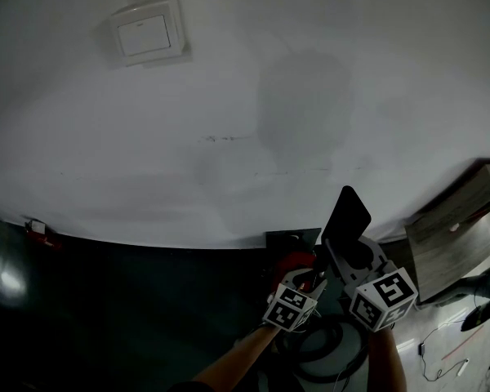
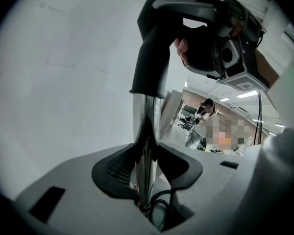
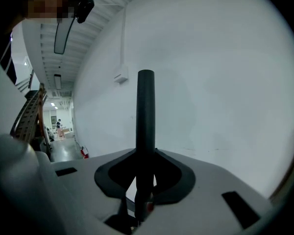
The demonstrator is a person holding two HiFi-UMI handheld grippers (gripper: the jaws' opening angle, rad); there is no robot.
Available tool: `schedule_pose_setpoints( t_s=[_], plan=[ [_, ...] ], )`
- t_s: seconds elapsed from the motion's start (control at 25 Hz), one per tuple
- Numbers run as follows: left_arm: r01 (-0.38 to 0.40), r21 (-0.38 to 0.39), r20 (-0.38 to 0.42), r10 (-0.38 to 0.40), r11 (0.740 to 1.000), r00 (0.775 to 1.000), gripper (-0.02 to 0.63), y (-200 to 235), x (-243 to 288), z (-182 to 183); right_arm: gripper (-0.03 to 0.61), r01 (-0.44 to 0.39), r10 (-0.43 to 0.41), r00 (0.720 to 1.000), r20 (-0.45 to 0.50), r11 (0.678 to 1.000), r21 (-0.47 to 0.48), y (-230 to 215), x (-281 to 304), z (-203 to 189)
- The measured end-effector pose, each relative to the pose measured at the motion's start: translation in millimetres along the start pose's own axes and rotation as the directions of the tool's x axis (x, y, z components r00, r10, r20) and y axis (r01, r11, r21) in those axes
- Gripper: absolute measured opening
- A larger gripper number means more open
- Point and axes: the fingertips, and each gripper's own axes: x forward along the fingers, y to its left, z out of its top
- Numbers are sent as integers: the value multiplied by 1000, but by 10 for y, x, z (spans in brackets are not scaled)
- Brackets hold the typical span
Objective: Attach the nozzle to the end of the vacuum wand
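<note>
Left gripper (image 2: 146, 190) pinches the shiny chrome vacuum wand (image 2: 146, 146) and right gripper (image 3: 143, 190) clamps the long black plastic nozzle (image 3: 145, 116) at the wand's tip, where a tilted push could jam the joint or make it slip.

The wand (image 2: 146, 136) is glossy metal, the nozzle (image 2: 154, 48) matt black plastic.

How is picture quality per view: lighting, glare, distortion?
Head view: dim, bottom nearly black, wall bowed by the fisheye. Left gripper view: the shiny wand carries streaky reflections; corners vignetted. Right gripper view: the nozzle reads as a dark silhouette against the pale wall.
</note>
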Motion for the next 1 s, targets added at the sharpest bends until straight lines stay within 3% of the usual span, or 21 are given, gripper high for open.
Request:
schedule_pose_setpoints(
  t_s=[0.12, 0.36, 0.68, 1.0],
  plan=[
    [-2, 2, -2, 2, 1000, 1000, 147, 6, -7, -7, 89, -21, 21, 1000, 17, 1000, -8, 34, 4, 7],
    [-2, 8, -5, 2, 1000, 1000, 147, -4, 1, -4, 89, -61, 62, 998, 10, 990, -124, 245, 76, 39],
    [6, -1, -6, -6, 1000, 1000, 147, -45, -22, -27, 89, -72, 72, 997, 2, 997, 30, 24, 58, -56],
    [0, -24, -4, 0, 1000, 1000, 147, 31, -71, -54, 91, -66, 66, 998, 9, 998, -1, 119, 128, -60]
  ],
)
